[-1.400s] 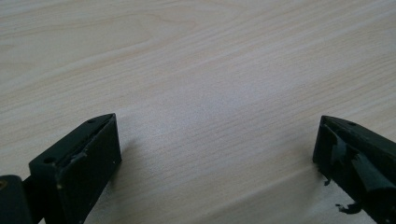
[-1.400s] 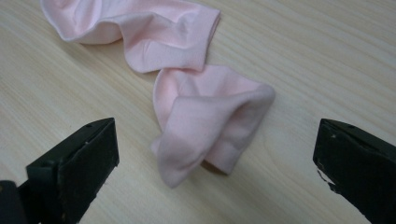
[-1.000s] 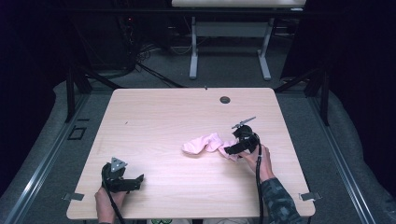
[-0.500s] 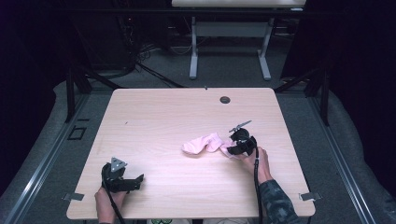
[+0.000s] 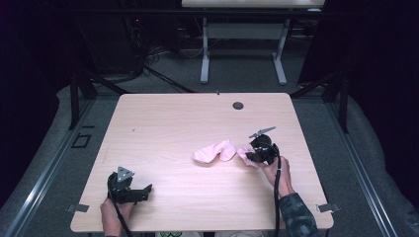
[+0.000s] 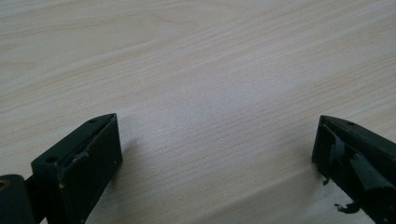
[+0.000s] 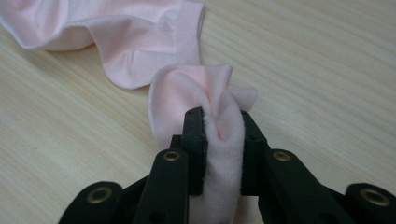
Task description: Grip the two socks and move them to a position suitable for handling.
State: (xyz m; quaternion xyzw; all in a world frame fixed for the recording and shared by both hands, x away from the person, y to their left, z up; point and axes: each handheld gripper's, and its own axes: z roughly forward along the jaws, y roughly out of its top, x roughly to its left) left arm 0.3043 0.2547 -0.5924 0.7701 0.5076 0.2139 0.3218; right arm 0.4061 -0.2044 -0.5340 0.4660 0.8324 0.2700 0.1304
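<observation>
A pale pink sock lies crumpled on the light wooden table, right of centre. My right gripper is at the sock's right end; its jaws have just been closing and now pinch a bunched fold of the sock between the pads. The rest of the sock stretches away over the wood. My left gripper rests near the front left edge, far from the sock. Its jaws stand wide apart over bare wood, nothing between them.
A small dark round grommet sits in the tabletop near the back edge. Beyond the table stand a white table frame and cables on dark carpet. Metal brackets mark the front corners.
The right gripper's jaws closed on the sock's right end, bunching the fabric there. The left gripper stayed where it was.
</observation>
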